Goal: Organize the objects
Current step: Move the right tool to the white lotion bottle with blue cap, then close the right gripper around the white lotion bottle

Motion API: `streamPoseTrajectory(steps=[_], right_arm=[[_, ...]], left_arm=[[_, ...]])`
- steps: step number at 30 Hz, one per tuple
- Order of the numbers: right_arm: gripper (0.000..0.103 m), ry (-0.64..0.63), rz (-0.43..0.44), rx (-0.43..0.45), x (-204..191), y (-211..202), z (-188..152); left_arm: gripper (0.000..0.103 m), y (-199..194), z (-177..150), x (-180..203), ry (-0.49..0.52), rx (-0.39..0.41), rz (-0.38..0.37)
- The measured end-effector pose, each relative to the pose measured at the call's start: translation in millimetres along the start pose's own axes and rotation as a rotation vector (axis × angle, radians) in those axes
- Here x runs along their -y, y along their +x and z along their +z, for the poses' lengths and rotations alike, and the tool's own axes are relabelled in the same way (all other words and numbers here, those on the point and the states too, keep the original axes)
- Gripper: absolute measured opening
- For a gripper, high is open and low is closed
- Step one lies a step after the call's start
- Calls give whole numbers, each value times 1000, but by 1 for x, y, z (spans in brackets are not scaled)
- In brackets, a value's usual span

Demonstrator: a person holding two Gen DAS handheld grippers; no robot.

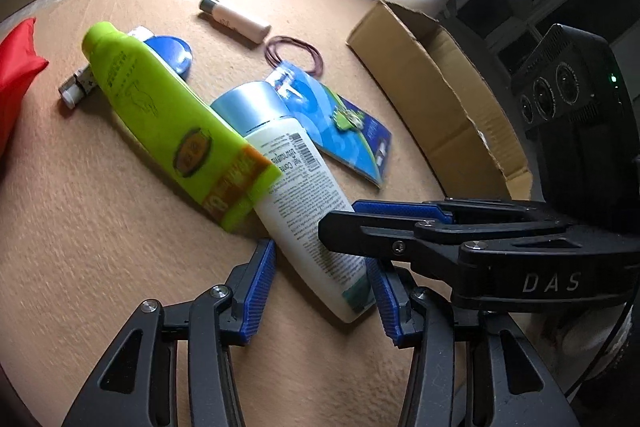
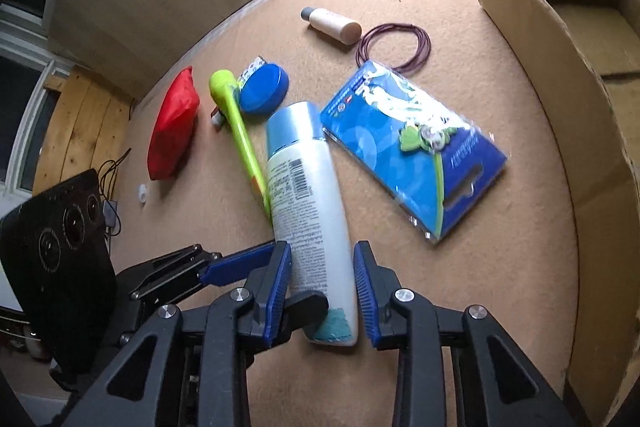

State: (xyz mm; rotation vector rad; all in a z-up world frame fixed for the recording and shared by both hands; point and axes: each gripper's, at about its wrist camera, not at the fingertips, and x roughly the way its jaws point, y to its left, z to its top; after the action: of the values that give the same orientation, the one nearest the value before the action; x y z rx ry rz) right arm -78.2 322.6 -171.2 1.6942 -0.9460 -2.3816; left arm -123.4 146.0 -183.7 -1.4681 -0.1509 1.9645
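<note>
White bottle [image 2: 308,203] lies on the desk [image 2: 500,287] against the green tube [image 2: 244,143], tail end between both grippers' fingers, neither pair visibly clamped; smooth, rigid, probably slippery, so grip across the flat lower body.

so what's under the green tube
Its flat end rests on the white bottle. Near its cap it covers part of a blue lid and a small white stick. What else lies beneath cannot be seen.
</note>
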Motion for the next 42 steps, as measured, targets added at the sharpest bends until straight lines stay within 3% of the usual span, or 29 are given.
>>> streamPoseTrajectory(steps=[18,20,22,24,26,37,42], right_arm=[[29,-37,-38,-8,1,-22,-73],[29,-68,-62,-7,-3,-23,-74],[31,-104,-95,6,-8,-26,-71],[47,-132,-117,14,-11,-27,-67],[53,-152,-118,12,-13,-25,-61],[52,-209,-133,-59,-20,-5,-48],[46,-215,-119,-72,-20,-4,-48]], left_arm=[[52,-1,-56,46,30,-46,1],[61,0,-56,46,22,-36,6],[64,0,-56,46,16,-28,7],[64,1,-54,46,9,-20,11],[66,3,-53,47,-2,-11,6],[65,7,-46,45,-51,26,3],[62,6,-47,46,-56,38,25]])
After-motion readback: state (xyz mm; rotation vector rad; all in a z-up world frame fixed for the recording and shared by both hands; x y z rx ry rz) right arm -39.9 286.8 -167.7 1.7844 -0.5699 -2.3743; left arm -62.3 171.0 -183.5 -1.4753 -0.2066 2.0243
